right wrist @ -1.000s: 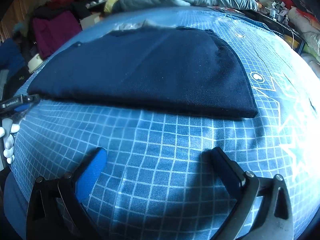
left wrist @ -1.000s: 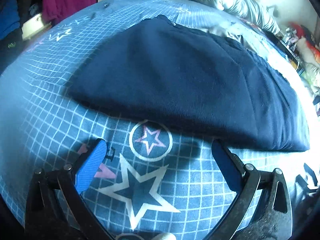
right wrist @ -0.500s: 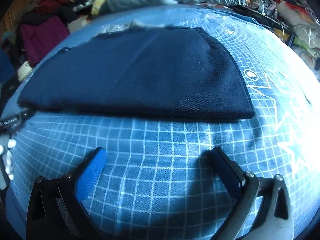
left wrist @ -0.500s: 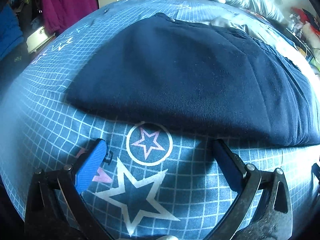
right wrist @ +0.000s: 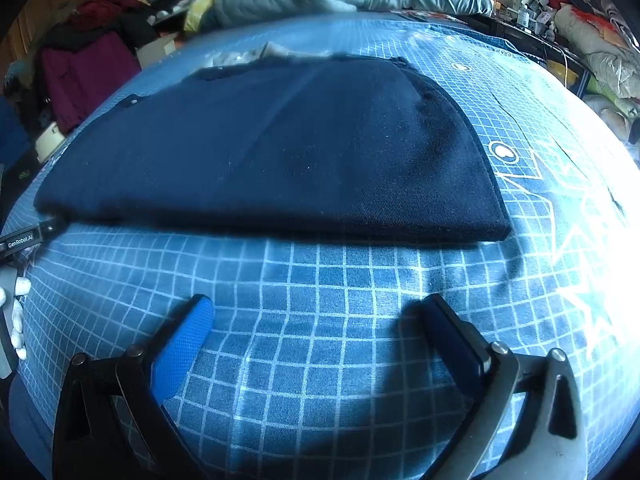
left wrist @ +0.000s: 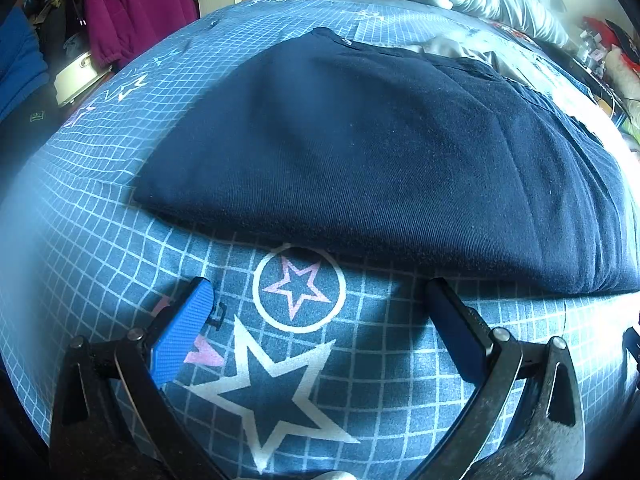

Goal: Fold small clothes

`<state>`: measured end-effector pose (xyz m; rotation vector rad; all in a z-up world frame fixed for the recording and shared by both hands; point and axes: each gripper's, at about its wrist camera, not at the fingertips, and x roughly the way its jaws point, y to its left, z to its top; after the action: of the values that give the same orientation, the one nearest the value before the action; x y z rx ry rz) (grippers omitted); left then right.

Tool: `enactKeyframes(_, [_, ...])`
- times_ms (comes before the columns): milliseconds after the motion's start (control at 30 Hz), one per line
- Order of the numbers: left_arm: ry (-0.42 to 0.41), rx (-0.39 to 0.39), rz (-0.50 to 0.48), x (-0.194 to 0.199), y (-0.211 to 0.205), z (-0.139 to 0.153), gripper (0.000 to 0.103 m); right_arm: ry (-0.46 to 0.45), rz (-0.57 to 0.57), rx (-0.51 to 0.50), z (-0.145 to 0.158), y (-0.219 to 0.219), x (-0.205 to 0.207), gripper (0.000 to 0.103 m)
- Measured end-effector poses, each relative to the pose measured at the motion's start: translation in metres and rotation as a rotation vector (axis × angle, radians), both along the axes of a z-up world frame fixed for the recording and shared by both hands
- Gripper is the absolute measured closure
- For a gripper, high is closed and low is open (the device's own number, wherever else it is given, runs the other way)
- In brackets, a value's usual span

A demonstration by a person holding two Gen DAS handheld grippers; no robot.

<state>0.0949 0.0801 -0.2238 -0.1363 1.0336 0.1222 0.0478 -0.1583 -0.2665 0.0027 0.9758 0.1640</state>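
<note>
Our left gripper (left wrist: 316,304) over the bed (left wrist: 100,208)
Our fingers (left wrist: 182,336) spread wide, just short of the folded navy garment (left wrist: 380,160).

The left black two-finger gripper with blue pads (left wrist: 316,308) hovers with its jaws spread wide, holding nothing, just short of the near edge of the folded navy garment (left wrist: 392,160). The right black two-finger gripper with blue pads (right wrist: 316,320) likewise gapes empty before that same edge.
</note>
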Motion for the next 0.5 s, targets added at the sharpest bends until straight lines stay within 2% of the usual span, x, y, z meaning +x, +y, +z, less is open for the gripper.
enactKeyframes(333, [0.000,-0.006,-0.004,0.002,0.001,0.000,0.000,0.001,0.004,0.006,0.000,-0.001,0.002,0.000])
enactKeyframes(433, [0.000,-0.029,-0.019,0.001,0.005,0.001,0.000,0.000,0.004,0.007,0.000,-0.001,0.002,0.000])
enactKeyframes(500, [-0.004,-0.079,-0.031,-0.001,0.011,0.005,0.000,-0.001,0.004,0.008,0.000,0.000,0.002,0.000])
